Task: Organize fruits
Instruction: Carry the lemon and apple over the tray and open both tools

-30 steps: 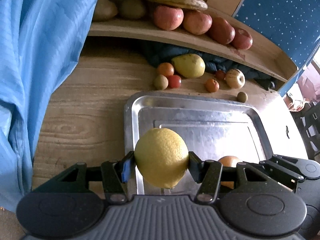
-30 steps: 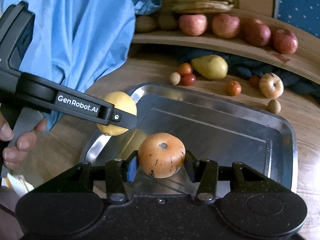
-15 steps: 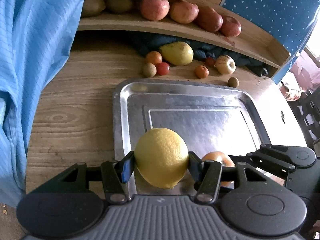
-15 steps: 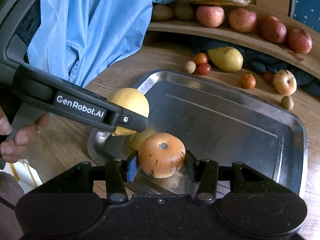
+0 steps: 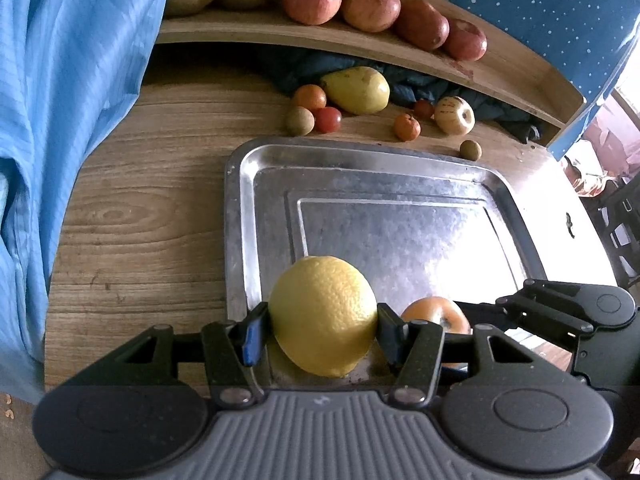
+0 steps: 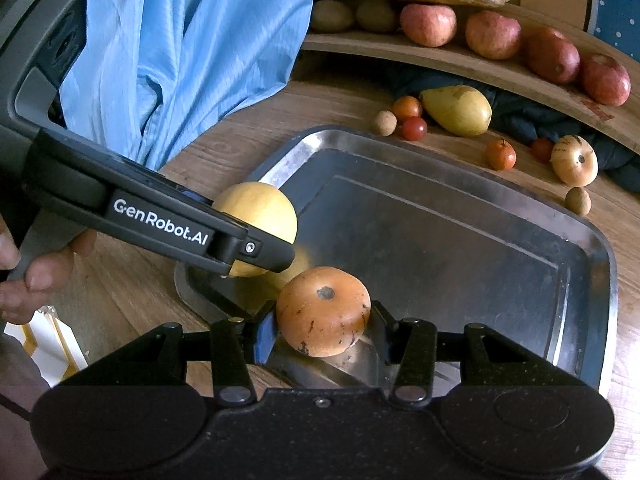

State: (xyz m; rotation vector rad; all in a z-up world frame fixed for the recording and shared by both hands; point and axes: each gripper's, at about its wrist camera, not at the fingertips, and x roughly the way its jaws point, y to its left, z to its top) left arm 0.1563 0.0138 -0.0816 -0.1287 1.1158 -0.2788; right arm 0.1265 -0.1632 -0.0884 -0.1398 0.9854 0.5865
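yellow lemon [image 5: 323, 316] clamped in left gripper [image 5: 322, 330] (above steel tray [image 5: 240, 216]).

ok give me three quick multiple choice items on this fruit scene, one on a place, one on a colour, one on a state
1. Where is the pear?
A. in the metal tray
B. on the wooden table beyond the tray
C. on the shelf with the apples

2. What colour is the fruit in the left claw?
A. yellow
B. red
C. green

3. What state is the right claw in?
A. open over the table
B. shut with nothing in it
C. shut on an orange fruit

Answers:
1 B, the pear lies on the table past the far rim of the metal tray.
2 A, the lemon between its pads is yellow.
3 C, both pads press on the orange fruit above the tray.
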